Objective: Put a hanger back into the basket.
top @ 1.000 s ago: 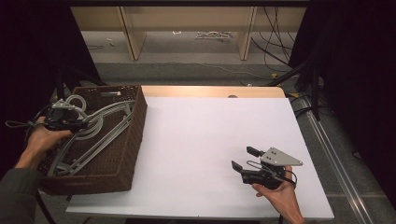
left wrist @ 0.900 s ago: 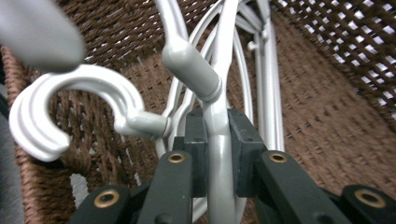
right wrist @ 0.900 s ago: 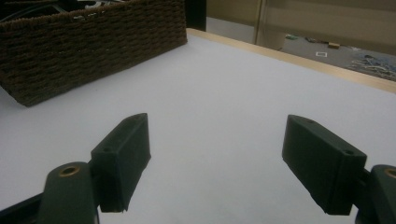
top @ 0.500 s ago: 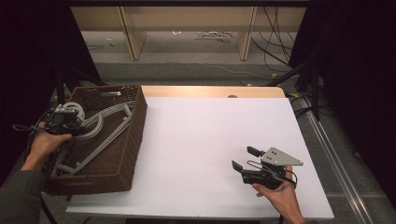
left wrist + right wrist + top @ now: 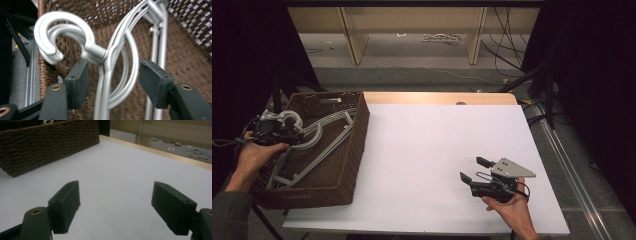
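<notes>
**Left claw spread around hanger necks in the basket, right claw wide over the bare desk**

Left claw [image 5: 113, 75] sits at the near-left corner of the wicker basket [image 5: 352, 150], its jaws spread apart on either side of the silver hanger bundle [image 5: 110, 57]. Whether either jaw touches the metal is hard to tell; a clear gap shows on the right side. Several hooks [image 5: 62, 32] curl up together just above the left jaw, blurred at that close range, and how many hangers make up the stack cannot be counted. From the high view the left hand [image 5: 254, 155] covers most of that claw, and the hangers [image 5: 319, 137] run diagonally toward the basket's far corner, their lower ends partly lost against the dark weave.

Right claw [image 5: 476, 170] rests well to the right of the basket, on the white desk [image 5: 422, 150], jaws wide and holding nothing. Its grey three-cornered plate [image 5: 512, 168] hides part of the body, and the right hand [image 5: 509, 210] is cut off by the frame's bottom edge. From this claw's own camera, the basket wall [image 5: 50, 142] stands far off, its top cropped
</notes>
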Action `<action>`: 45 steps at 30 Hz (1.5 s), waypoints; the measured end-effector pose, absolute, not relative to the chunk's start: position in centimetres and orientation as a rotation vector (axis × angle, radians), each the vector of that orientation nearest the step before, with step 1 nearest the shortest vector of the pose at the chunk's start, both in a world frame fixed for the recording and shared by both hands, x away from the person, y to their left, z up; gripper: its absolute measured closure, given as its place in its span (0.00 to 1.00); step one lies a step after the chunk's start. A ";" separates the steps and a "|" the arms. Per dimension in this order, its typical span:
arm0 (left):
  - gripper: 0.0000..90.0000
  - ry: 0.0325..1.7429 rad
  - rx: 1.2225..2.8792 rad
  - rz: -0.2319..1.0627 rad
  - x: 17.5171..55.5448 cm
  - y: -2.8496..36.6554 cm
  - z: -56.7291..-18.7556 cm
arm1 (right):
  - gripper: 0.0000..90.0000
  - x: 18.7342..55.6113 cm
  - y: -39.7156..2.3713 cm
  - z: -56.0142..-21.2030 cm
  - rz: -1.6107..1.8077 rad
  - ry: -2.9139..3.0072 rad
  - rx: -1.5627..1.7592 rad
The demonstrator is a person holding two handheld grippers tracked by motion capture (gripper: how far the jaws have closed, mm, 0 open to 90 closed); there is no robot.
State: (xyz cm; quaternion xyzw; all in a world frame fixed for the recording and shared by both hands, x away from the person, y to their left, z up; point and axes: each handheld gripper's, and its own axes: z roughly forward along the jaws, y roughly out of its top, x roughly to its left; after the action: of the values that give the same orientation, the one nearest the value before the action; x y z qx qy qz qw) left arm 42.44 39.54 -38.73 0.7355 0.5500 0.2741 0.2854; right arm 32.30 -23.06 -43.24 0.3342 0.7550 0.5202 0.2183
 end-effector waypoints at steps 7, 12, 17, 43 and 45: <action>0.40 1.411 1.899 0.717 40.7 38.4 -37.2 | 0.26 32.3 -22.8 -43.2 1.447 2.093 0.925; 0.37 1.341 1.801 0.673 38.9 36.4 -36.0 | 0.26 32.3 -22.7 -43.2 1.468 2.089 0.932; 0.34 1.246 1.776 0.686 37.2 34.3 -35.4 | 0.24 32.4 -22.7 -43.2 1.467 2.077 0.926; 0.21 0.981 1.679 0.556 34.2 24.9 -37.3 | 0.22 32.0 -22.2 -43.1 1.489 2.077 0.938; 0.21 0.967 1.681 0.561 34.1 24.6 -37.6 | 0.22 32.0 -22.0 -43.2 1.511 2.085 0.934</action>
State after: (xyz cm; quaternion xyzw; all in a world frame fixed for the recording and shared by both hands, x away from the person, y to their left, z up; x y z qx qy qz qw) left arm 34.05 24.58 -37.65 0.7047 0.4056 0.2351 0.5326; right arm 31.96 -22.04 -43.16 0.3343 0.7458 0.5404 0.1999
